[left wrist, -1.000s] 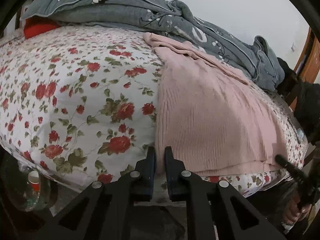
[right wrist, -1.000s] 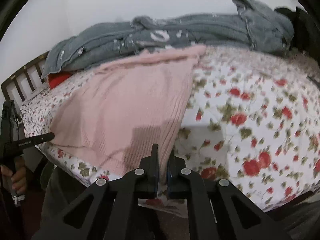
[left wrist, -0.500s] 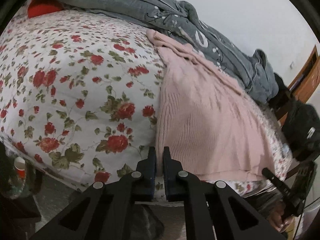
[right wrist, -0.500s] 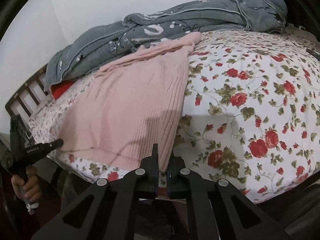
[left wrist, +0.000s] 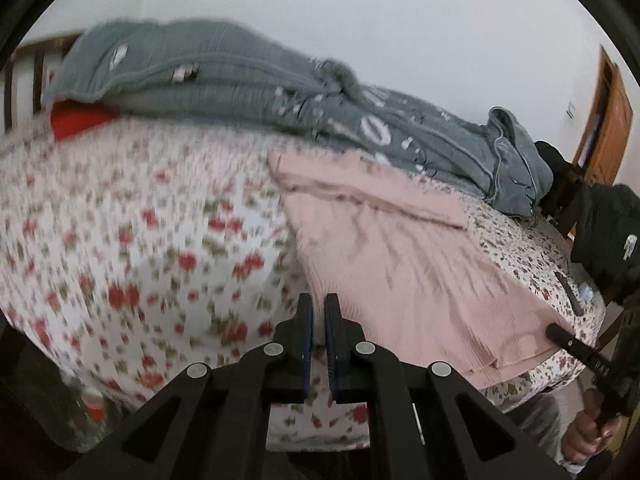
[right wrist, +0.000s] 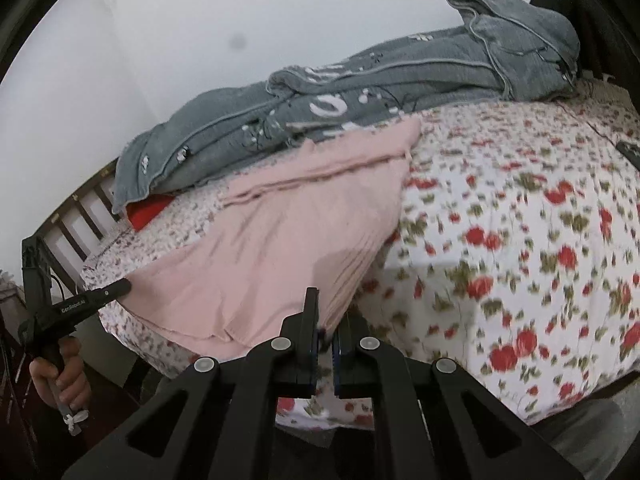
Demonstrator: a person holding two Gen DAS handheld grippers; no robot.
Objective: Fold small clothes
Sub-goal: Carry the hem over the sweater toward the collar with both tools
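Note:
A pink knitted garment (left wrist: 400,272) (right wrist: 280,256) lies spread on the flowered bed sheet (left wrist: 140,240) (right wrist: 520,220), its far end against a grey quilt. My left gripper (left wrist: 319,300) is shut on the garment's near left hem corner, which is raised off the sheet. My right gripper (right wrist: 326,316) is shut on the near right hem corner, with the cloth draped over its right finger. Each view shows the other gripper at the opposite corner: the right gripper (left wrist: 556,331) and the left gripper (right wrist: 120,287), each held by a hand. The left wrist view is blurred.
A rumpled grey quilt (left wrist: 280,92) (right wrist: 360,92) runs along the back of the bed, with a red pillow (left wrist: 76,122) under it by the slatted headboard (right wrist: 76,224). A dark flat object (left wrist: 568,292) lies on the sheet. A black jacket (left wrist: 608,232) and a wooden door (left wrist: 604,132) are at the right.
Both grippers have risen with the garment's near hem corners pinched in them, so the near edge is off the sheet. The hem now hangs from the two held corners.

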